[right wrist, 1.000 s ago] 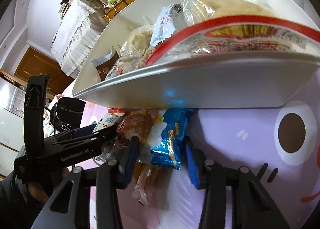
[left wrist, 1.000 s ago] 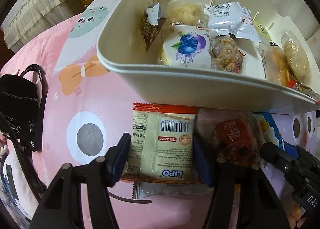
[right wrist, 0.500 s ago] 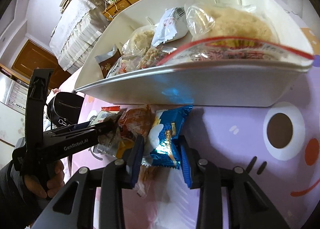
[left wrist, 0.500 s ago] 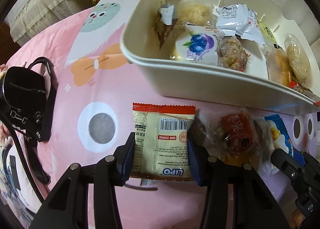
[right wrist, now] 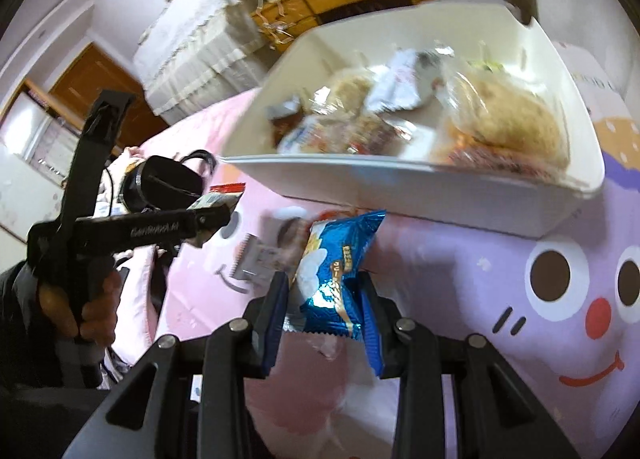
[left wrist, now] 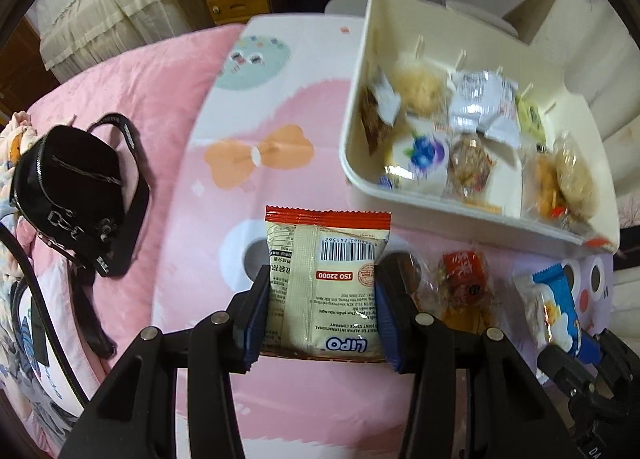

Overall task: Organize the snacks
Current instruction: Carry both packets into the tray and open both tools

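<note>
Near the bin (left wrist: 472, 215), our L gripper (left wrist: 320, 311) clamps the Lipo pack (left wrist: 324, 283), R gripper (right wrist: 326, 315) the blue pack (right wrist: 340, 259); slick foil edge-grips could slip w/ fast swings.

Left gripper (left wrist: 320, 313) jaws closed against both sides of a cream LiPO snack packet (left wrist: 326, 283), raised, right gripper (right wrist: 326, 319) clamped on a blue snack packet (right wrist: 336, 271), person's left hand (right wrist: 86, 307) gripping the left tool's handle
</note>
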A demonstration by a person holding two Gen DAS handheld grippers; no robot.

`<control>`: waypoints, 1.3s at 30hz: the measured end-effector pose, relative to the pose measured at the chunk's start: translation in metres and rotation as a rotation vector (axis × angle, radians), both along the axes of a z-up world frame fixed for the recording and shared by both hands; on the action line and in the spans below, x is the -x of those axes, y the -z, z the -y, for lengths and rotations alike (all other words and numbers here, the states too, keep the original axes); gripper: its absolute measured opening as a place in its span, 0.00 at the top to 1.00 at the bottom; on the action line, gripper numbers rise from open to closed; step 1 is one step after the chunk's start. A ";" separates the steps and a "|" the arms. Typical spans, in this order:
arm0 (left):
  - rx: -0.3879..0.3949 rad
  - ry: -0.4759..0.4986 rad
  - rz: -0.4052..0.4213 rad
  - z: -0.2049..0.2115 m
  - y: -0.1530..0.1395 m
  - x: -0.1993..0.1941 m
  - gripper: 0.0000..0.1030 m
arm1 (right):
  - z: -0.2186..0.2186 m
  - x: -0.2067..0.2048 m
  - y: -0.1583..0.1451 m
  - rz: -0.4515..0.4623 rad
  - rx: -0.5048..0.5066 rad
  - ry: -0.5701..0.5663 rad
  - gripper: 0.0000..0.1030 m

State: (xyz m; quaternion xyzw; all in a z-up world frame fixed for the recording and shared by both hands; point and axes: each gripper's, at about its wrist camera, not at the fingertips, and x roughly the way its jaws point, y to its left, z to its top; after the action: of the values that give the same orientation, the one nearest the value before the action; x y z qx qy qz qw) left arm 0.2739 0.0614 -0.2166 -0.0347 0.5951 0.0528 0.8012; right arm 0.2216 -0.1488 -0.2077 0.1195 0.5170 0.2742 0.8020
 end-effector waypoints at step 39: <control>0.121 0.202 0.187 0.067 -0.029 -0.074 0.31 | 0.013 -0.053 -0.006 0.177 0.066 0.166 0.52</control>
State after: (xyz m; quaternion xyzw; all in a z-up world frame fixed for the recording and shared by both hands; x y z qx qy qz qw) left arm 0.3480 -0.0057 -0.1880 -0.0277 0.5205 -0.0673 0.8508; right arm 0.2750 -0.1616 -0.2017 0.1107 0.4414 0.1992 0.8679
